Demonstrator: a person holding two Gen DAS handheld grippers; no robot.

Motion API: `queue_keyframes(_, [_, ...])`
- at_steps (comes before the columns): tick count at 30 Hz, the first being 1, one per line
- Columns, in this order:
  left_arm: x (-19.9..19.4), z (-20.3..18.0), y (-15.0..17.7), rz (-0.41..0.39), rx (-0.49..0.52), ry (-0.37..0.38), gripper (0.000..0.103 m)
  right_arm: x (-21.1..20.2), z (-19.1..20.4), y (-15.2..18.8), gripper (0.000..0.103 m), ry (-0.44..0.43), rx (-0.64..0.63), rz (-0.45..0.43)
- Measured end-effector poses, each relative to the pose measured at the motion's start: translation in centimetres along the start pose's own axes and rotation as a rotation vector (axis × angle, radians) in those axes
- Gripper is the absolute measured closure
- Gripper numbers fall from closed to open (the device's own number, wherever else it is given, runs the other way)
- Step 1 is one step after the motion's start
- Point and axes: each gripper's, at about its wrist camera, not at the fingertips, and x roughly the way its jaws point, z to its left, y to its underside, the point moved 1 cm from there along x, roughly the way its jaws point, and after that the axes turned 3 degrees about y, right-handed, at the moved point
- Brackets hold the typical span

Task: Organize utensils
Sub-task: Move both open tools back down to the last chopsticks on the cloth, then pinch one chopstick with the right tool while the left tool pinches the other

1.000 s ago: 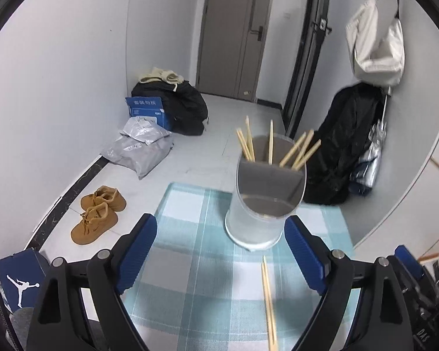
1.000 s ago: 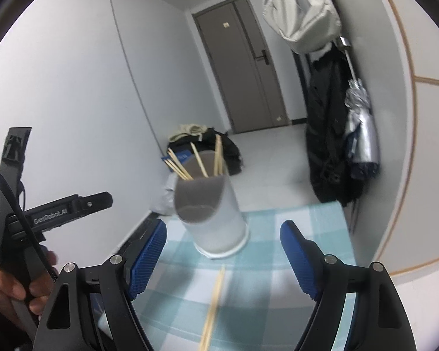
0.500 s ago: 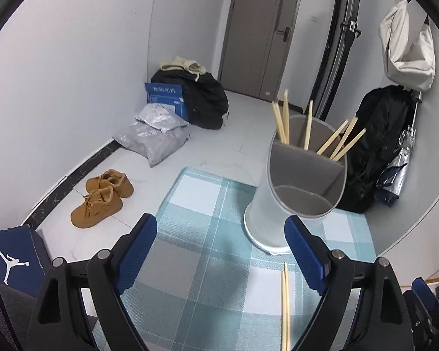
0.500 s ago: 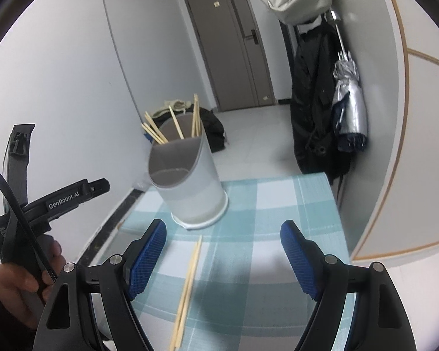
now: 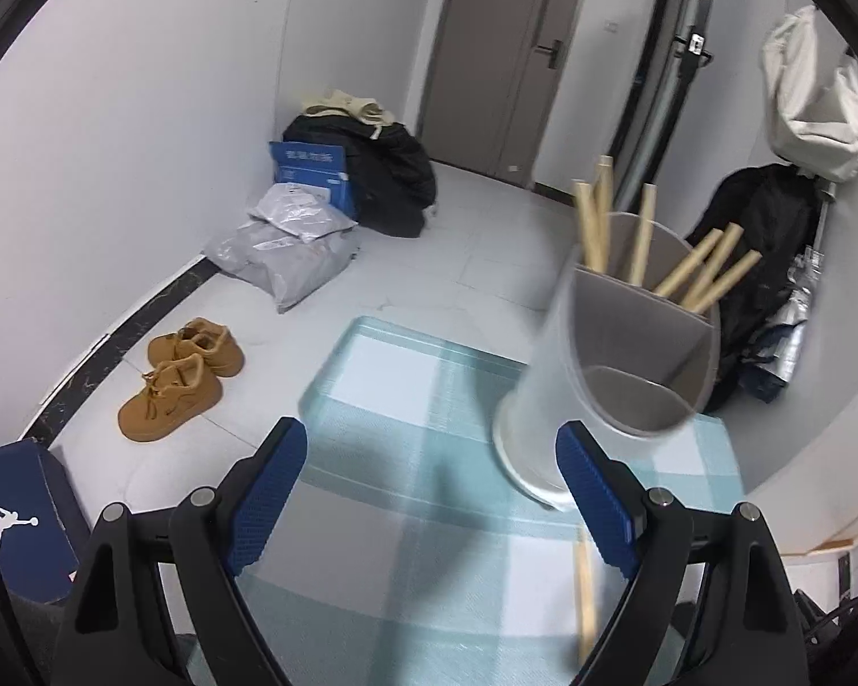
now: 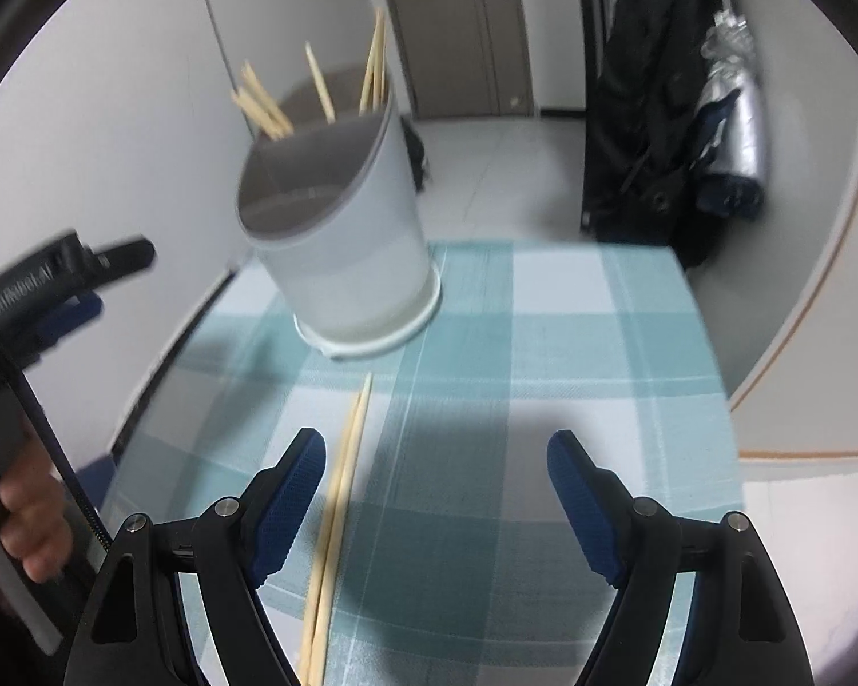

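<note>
Up close, the white utensil holder (image 6: 349, 240) stands on the checked tablecloth (image 6: 543, 354) at its far side, chopsticks (image 5: 709, 271) sticking out of its back compartment. A loose pair of chopsticks (image 6: 340, 491) lies flat just near of it — beside the right gripper (image 6: 435, 491). Both the right and left gripper (image 5: 432, 491) hover with jaws spread wide, holding nothing.

White divided holder (image 6: 349, 240) upright on cloth, chopsticks inside — loose chopstick pair (image 6: 340, 491) flat just before it.
</note>
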Motion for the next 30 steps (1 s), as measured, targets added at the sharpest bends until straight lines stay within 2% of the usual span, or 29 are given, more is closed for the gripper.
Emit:
queue_keyframes(4, [0.7, 1.3, -0.4, 0.028, -0.035, 0.002, 0.016, 2.7, 1.4, -0.5, 0.031, 0.005, -0.097, 0.121])
queue_keyframes(7, [0.8, 1.9, -0.8, 0.029, -0.050, -0.001, 0.016, 4.4, 2.3, -1.1, 0.035, 0.009, -0.138, 0.165])
queue_keyframes(9, [0.9, 2.3, -0.9, 0.034, -0.055, -0.001, 0.016, 5.4, 2.9, -1.4, 0.046, 0.012, -0.160, 0.192])
queue_keyframes(11, [1.0, 2.5, -0.9, 0.042, -0.061, 0.001, 0.016, 6.5, 3.5, -1.6, 0.054, 0.007, -0.175, 0.222])
queue_keyframes(17, [1.2, 3.0, -0.6, 0.052, -0.055, -0.007, 0.016, 7.8, 4.7, -2.0, 0.065, 0.008, -0.214, 0.253])
queue_keyframes(25, [1.4, 4.1, -0.8, 0.084, -0.116, 0.005, 0.016, 7.4, 4.5, -1.9, 0.068, 0.019, -0.237, 0.273])
queue_keyframes(28, [1.4, 4.0, -0.9, 0.084, -0.112, 0.005, 0.016, 7.4, 4.7, -1.7, 0.068, 0.024, -0.242, 0.276])
queue_keyframes(30, [1.3, 4.0, -0.9, 0.078, -0.105, 0.007, 0.016, 7.5, 4.9, -1.7, 0.072, 0.022, -0.244, 0.276])
